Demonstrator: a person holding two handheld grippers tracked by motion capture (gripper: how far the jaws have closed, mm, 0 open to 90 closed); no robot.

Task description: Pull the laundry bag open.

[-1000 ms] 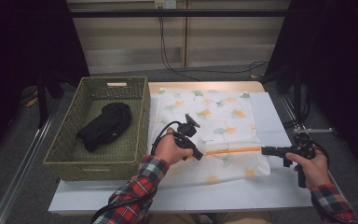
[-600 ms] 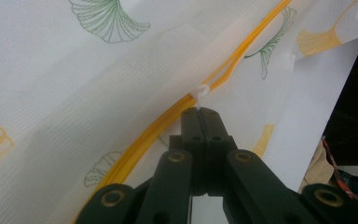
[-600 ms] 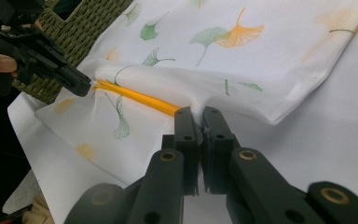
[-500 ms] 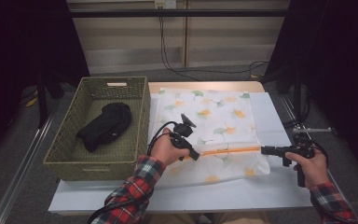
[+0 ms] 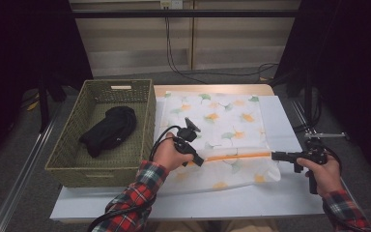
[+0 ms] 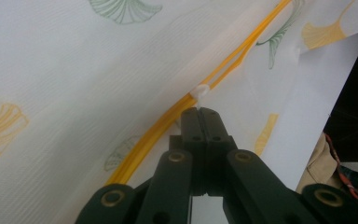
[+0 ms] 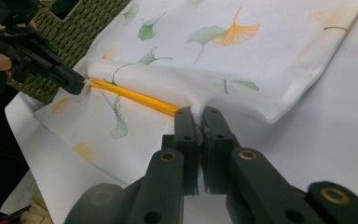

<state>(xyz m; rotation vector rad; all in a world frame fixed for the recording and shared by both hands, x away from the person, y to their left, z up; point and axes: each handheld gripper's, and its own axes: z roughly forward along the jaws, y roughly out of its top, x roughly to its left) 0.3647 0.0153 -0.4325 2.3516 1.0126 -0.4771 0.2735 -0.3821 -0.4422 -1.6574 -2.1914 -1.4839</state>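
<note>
A white cloth cover [image 5: 222, 116] printed with ginkgo leaves lies on the table, and an orange zipper [image 5: 236, 156] runs along its near side. My left gripper [image 5: 200, 162] is at the zipper's left end. In the left gripper view its jaws are shut [image 6: 199, 109] on the white zipper pull [image 6: 199, 91], next to the orange zipper [image 6: 158, 128]. My right gripper [image 5: 274, 155] is at the zipper's right end. In the right gripper view it is shut [image 7: 199, 112] on the cover's edge, where the zipper [image 7: 135, 97] ends. The left gripper [image 7: 81, 86] shows there at the far end.
A woven green basket [image 5: 147, 121] stands at the left against the cover and holds a black garment [image 5: 108, 130]. A white sheet [image 5: 270, 198] covers the table under the cover. The table's edge is close beyond the right hand.
My left hand has edged slightly to the left at the zipper's end. The right hand has kept still, and both grippers stay shut.
</note>
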